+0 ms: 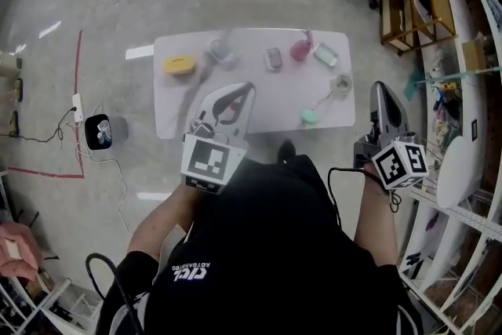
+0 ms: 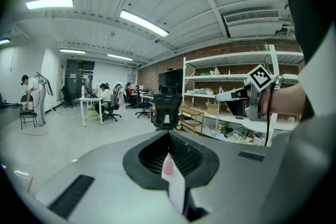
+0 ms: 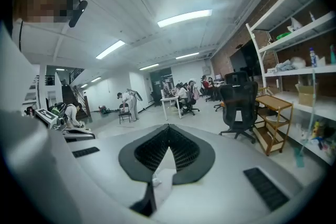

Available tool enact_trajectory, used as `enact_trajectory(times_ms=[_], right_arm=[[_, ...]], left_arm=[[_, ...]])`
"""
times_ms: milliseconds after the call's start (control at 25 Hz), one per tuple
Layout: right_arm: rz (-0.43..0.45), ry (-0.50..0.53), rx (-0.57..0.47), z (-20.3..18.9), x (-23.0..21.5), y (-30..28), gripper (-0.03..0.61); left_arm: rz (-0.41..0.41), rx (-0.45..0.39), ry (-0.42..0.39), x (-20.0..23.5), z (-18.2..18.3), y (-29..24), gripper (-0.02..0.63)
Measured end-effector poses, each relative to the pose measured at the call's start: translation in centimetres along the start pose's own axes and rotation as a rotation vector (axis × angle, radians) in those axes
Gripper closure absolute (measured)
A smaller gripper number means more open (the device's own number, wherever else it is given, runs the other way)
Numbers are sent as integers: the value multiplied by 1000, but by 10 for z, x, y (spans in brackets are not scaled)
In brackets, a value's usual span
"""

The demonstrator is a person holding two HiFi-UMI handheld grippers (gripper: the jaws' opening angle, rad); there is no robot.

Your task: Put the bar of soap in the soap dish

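In the head view, a white table point(image 1: 251, 39) sits in the upper middle. On it are a yellow block point(image 1: 179, 64), a pink bottle point(image 1: 301, 49) and a small green lump point(image 1: 310, 117), maybe the soap, near the table's lower right edge. I cannot tell which thing is the dish. The left gripper point(image 1: 243, 90) pokes over the table's lower edge. The right gripper point(image 1: 381, 90) is just right of the table.

In the left gripper view, the left gripper point(image 2: 169, 155) is closed tight and holds nothing. It points at a black chair point(image 2: 167, 110) and shelves point(image 2: 231, 86).

In the right gripper view, the right gripper point(image 3: 167, 152) is closed too, with nothing in it. An office chair point(image 3: 239, 105) stands on the right.
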State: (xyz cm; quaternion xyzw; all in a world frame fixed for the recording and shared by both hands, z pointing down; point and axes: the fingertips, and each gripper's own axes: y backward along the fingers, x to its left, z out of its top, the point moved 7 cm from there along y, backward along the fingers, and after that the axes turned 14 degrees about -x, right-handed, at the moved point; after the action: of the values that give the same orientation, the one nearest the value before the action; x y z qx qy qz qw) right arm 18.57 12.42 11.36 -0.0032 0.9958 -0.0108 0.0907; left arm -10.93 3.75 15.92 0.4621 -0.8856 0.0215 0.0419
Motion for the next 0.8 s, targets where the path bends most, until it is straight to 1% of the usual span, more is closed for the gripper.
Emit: enact_trajectory(times_ms=[80, 160, 280, 360, 480, 600, 720, 800], right_arm=[[4, -30, -2, -6, -12, 10, 563], [29, -48, 3, -10, -26, 19, 563], [109, -26, 19, -12, -50, 38, 563], [175, -5, 35, -12, -69, 54, 563], [256, -7, 79, -13, -100, 76, 563], [320, -4, 125, -16, -129, 95, 563], [383, -48, 152, -25, -150, 114, 563], [414, -72, 169, -33, -158, 117, 563]], left_arm=[[27, 12, 8, -14, 0, -1, 604], [60, 40, 9, -34, -1, -2, 604], [128, 62, 17, -74, -7, -6, 604], [190, 55, 26, -103, -11, -13, 604], [278, 38, 67, -146, -16, -24, 604], [333, 21, 96, -185, -10, -35, 604], [383, 36, 81, -213, -7, -32, 604], [407, 53, 76, -220, -10, -31, 604]])
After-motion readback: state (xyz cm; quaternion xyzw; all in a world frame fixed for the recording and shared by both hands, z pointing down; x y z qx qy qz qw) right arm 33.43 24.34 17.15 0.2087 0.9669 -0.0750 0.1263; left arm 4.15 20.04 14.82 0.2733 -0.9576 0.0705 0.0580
